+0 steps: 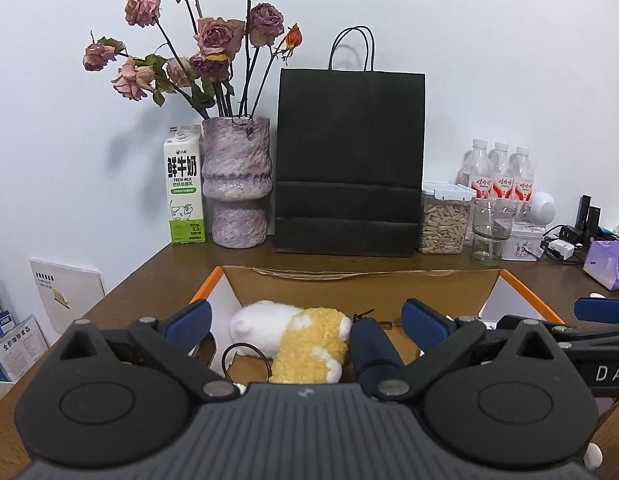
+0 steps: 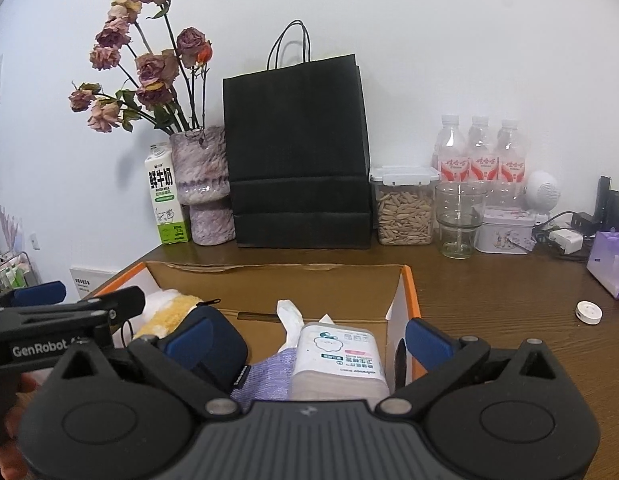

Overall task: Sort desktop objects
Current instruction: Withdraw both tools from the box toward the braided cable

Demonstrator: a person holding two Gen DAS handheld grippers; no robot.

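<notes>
An open cardboard box (image 1: 429, 284) with orange edges stands on the brown desk. In it lie a white and yellow plush toy (image 1: 305, 340), a navy pouch (image 2: 225, 344), a white tissue pack (image 2: 335, 356) and a purple cloth (image 2: 265, 380). My left gripper (image 1: 309, 320) hangs open over the box's left half, above the plush toy, with nothing between its fingers. Over the right half, above the tissue pack, my right gripper (image 2: 309, 338) also stands open and holds nothing. Each gripper shows at the edge of the other's view.
Along the wall stand a milk carton (image 1: 183, 188), a vase of dried roses (image 1: 237, 184), a black paper bag (image 1: 349, 160), a jar of seeds (image 2: 403, 208), a glass (image 2: 459, 220), three bottles (image 2: 481, 152) and a tin (image 2: 505, 232). A small white disc (image 2: 588, 312) and a purple bag (image 2: 609, 268) lie right of the box.
</notes>
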